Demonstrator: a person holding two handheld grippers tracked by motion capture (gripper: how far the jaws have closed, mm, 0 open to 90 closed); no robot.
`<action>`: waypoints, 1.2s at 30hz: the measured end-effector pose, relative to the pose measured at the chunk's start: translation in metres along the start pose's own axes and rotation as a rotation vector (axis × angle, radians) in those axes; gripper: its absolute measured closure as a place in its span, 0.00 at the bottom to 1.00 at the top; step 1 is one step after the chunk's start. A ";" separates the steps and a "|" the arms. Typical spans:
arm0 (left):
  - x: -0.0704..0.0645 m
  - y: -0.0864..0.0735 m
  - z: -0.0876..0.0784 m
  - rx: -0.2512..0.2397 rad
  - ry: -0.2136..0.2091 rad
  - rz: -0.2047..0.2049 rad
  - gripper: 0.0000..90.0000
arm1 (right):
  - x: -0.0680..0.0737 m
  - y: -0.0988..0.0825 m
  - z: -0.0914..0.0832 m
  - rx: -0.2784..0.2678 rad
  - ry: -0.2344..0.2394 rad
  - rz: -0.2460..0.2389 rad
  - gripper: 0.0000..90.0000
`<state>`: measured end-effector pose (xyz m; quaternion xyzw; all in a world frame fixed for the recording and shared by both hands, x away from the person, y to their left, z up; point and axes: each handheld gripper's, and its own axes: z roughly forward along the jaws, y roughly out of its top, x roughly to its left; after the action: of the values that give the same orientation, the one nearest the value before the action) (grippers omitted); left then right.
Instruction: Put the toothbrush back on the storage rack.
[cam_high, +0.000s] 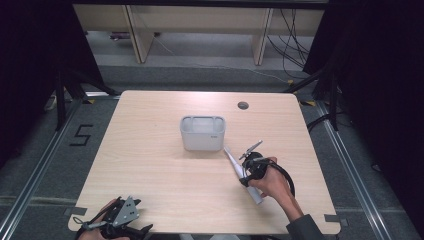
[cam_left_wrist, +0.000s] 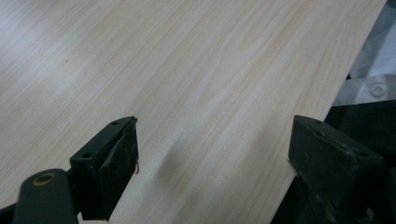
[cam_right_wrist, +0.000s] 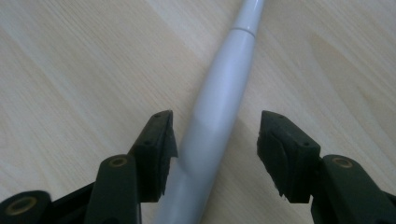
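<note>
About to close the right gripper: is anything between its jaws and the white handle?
Nothing visible. The white handle lies on the table between the right gripper's open jaws, closer to one pad.

floor: grey carpet | curtains: black | shelving: beige

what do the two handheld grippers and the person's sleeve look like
Both grippers, left and right, are black with two blocky jaws bearing worn dark pads. The left carries a grey three-cornered plate; a black cable loops from the right. The sleeve is dark grey.
</note>
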<state>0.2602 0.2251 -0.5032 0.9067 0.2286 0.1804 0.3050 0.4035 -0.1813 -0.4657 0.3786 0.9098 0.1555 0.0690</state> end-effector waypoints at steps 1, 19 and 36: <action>-0.001 0.000 0.001 -0.019 0.003 -0.020 0.18 | -0.003 0.001 0.002 -0.006 0.004 -0.027 0.52; -0.001 0.000 0.001 -0.021 0.002 -0.024 0.18 | -0.001 0.014 0.015 0.108 0.014 -0.046 0.64; -0.002 0.000 0.001 -0.018 0.001 -0.024 0.18 | 0.001 0.026 0.019 0.233 0.011 -0.128 0.73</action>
<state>0.2597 0.2235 -0.5044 0.9011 0.2380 0.1792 0.3150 0.4243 -0.1587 -0.4747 0.3245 0.9443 0.0459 0.0295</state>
